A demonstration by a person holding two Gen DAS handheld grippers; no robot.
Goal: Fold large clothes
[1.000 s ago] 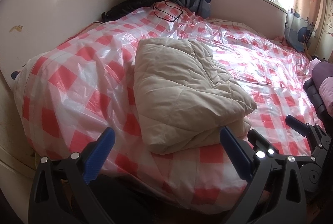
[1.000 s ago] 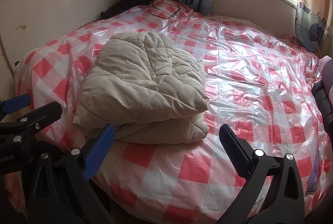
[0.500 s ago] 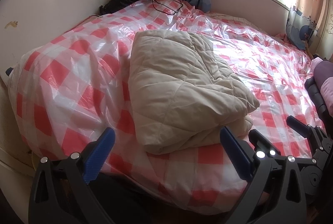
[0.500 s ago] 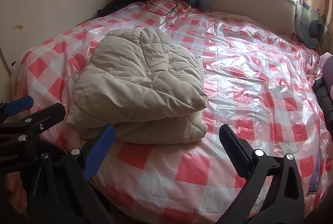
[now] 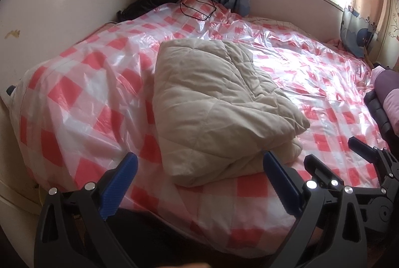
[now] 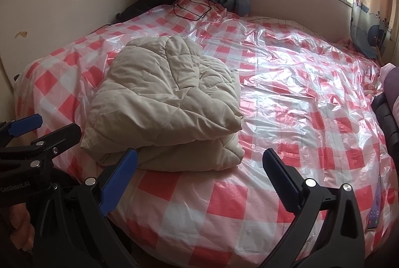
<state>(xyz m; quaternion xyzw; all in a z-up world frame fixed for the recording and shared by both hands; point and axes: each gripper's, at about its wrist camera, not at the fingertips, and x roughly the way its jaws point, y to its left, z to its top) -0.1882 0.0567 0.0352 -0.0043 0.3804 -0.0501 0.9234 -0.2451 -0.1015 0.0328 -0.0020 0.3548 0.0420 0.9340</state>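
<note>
Pink-checked plastic sheet [image 5: 74, 98] covers the bed. Left wrist view: folded beige padded coat [image 5: 219, 108] lies centre frame; left gripper [image 5: 199, 175] spread wide, empty. Right wrist view: coat [image 6: 164, 106] sits centre-left; right gripper [image 6: 199, 175] likewise agape, holding nothing. Folding looks finished; next probably withdrawal.

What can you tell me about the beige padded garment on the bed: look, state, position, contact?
The beige padded garment is a quilted, puffy piece with stitched panels, matte fabric, folded into a thick layered bundle. It lies near the front edge of the bed, resting on the red-and-white checked plastic sheet. A rounded flap sits on top at its far end. Neither the left gripper nor the right gripper touches it; both are open in front of it.
</note>
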